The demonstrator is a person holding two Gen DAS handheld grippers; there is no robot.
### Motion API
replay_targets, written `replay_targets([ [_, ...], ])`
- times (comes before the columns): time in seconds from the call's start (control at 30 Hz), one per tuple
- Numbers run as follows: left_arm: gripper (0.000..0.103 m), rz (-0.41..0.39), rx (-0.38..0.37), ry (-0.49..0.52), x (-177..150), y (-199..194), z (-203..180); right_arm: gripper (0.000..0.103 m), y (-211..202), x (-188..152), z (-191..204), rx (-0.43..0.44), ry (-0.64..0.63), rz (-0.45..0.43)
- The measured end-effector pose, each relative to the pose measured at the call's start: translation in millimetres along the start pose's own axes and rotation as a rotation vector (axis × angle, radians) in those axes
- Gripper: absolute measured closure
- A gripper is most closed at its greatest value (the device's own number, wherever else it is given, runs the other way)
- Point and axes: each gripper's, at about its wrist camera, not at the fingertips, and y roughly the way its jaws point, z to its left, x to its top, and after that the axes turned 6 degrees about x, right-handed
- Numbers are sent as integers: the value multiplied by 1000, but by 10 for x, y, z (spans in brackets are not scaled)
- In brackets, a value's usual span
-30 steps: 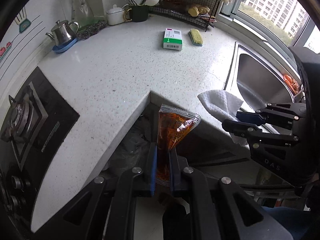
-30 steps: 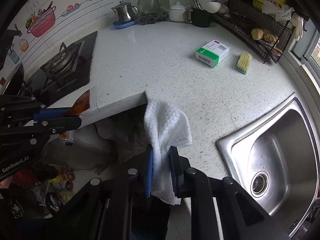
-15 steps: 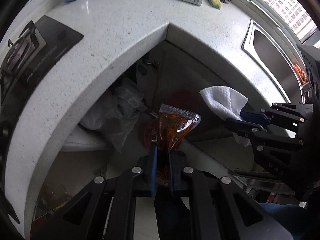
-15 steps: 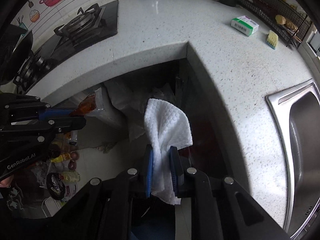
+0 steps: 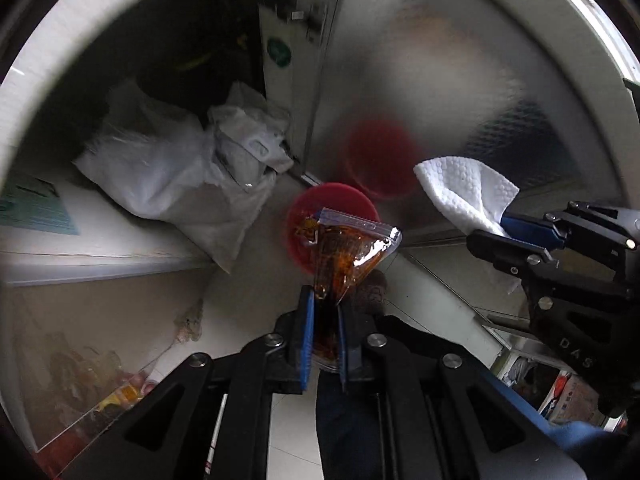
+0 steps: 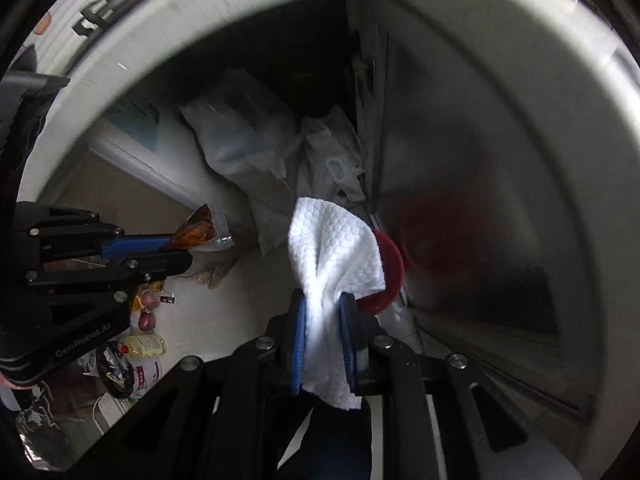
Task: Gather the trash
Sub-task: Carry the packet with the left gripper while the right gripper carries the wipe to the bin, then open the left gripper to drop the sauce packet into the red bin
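Both tools pointed steeply down toward the floor below the white tabletop (image 5: 60,60) edge. The left tool (image 5: 323,312) was clenched on a clear sauce packet (image 5: 344,252) with orange-brown contents, its sealed top edge sticking up past the blue pads. The right tool (image 6: 323,312) gripped a white paper towel (image 6: 332,248), which bunched between its pads and fanned out above them. Under both hung a red bin (image 5: 316,204) on the floor, right beside the cabinet door (image 5: 440,100). White plastic bags (image 5: 180,168) slumped in the corner nearby.
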Motion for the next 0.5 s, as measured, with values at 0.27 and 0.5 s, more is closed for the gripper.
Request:
replay_targets([
  [0.27, 94, 53, -28, 13, 136, 1021, 13, 88, 855, -37, -436, -52, 86, 1],
  [0.5, 91, 76, -74, -13, 228, 1646, -32, 88, 1172, -161, -615, -75, 143, 14],
])
